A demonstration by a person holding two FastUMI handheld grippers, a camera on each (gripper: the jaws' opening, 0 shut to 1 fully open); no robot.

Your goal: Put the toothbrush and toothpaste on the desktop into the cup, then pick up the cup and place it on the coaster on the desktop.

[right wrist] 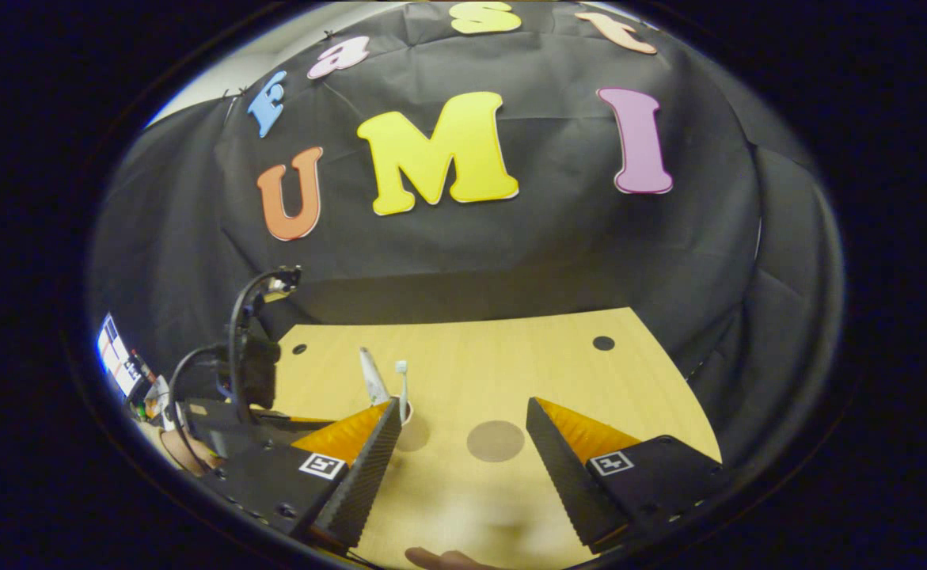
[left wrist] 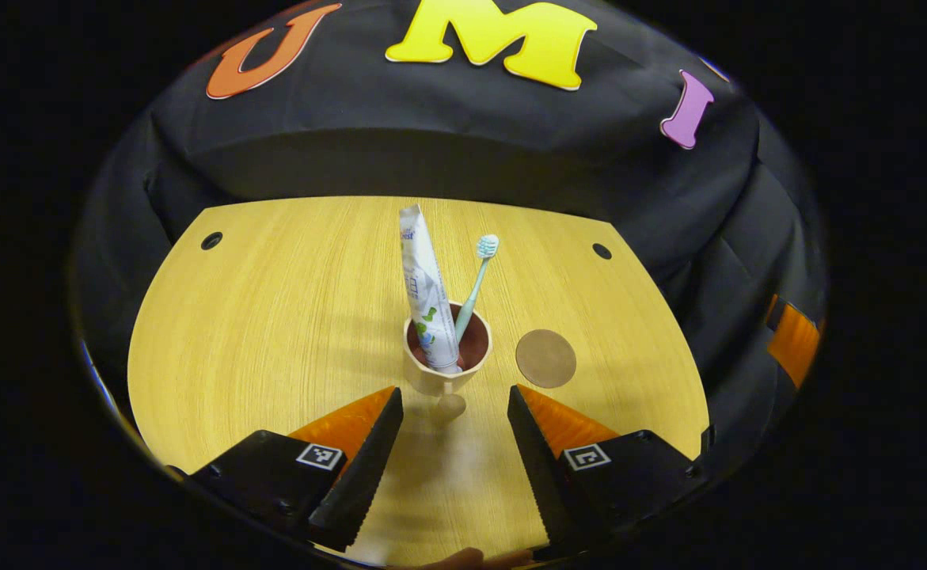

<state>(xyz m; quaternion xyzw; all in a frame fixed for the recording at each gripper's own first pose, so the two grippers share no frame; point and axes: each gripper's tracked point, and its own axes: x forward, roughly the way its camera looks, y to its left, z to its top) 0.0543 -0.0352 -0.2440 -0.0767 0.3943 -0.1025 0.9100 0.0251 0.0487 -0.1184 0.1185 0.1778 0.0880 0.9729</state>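
On a round wooden desktop, backed by black cloth, the scene is being viewed along two hand-held grippers. Near the middle, a tan cup with a small handle is standing upright, already holding a white toothpaste tube leaning left and a pale green toothbrush leaning right. Just to the cup's right, apart from it, a flat brown coaster is lying.

The left gripper is being held with its jaws wide, the cup sitting just ahead of the gap. The right gripper is also being held wide, facing the coaster; the cup is partly hidden behind its finger, so its rim probably cannot be judged there.

For the lift, the cup body is best being straddled squarely, kept level, and the tall, top-heavy tube left untouched.
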